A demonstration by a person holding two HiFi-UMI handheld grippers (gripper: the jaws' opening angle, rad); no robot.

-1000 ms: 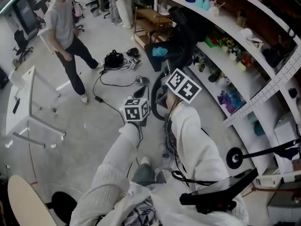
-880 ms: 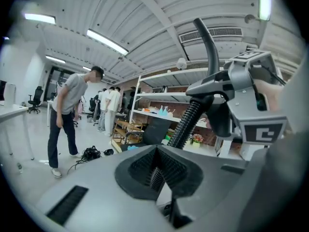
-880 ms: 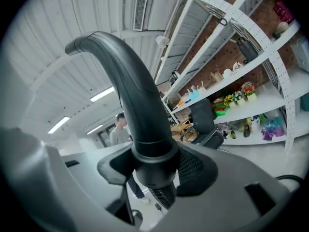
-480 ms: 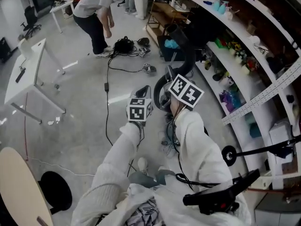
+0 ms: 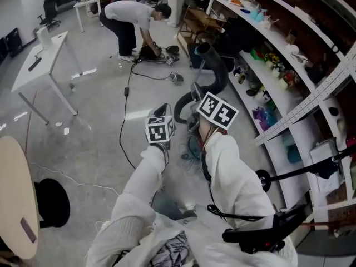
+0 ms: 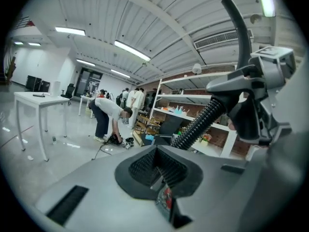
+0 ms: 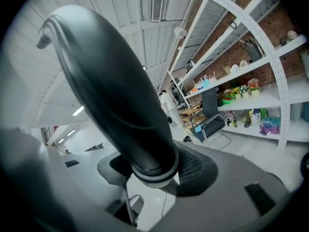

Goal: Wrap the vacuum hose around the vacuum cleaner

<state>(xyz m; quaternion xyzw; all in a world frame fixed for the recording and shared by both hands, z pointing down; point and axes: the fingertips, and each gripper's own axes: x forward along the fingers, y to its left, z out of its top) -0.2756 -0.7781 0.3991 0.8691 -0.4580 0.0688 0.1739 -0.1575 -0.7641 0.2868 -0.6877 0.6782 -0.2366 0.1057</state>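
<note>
The black ribbed vacuum hose point(image 5: 218, 75) curls in a loop above the floor ahead of me and ends in a smooth rigid black tube point(image 7: 116, 95). My right gripper point(image 5: 196, 99) is shut on that tube, which fills the space between its pads point(image 7: 193, 168). In the left gripper view the hose point(image 6: 198, 127) hangs down from the right gripper point(image 6: 251, 95). My left gripper point(image 5: 164, 111) sits just left of the loop, its pads point(image 6: 169, 168) closed together with nothing between them. The vacuum cleaner's body is hidden behind the grippers and my sleeves.
Curved white shelving point(image 5: 289, 65) full of small items runs along the right. A person point(image 5: 136, 21) bends over a pile of cables at the back. A black cable point(image 5: 125, 110) trails across the floor. A white table point(image 5: 41, 60) stands at the left, and a round tabletop point(image 5: 14, 199) at the near left.
The view has swung, so the shelves and floor shifted. The person at the back walked over and bent down to the cables. Both grippers stay close together, and the right one still holds the hose tube.
</note>
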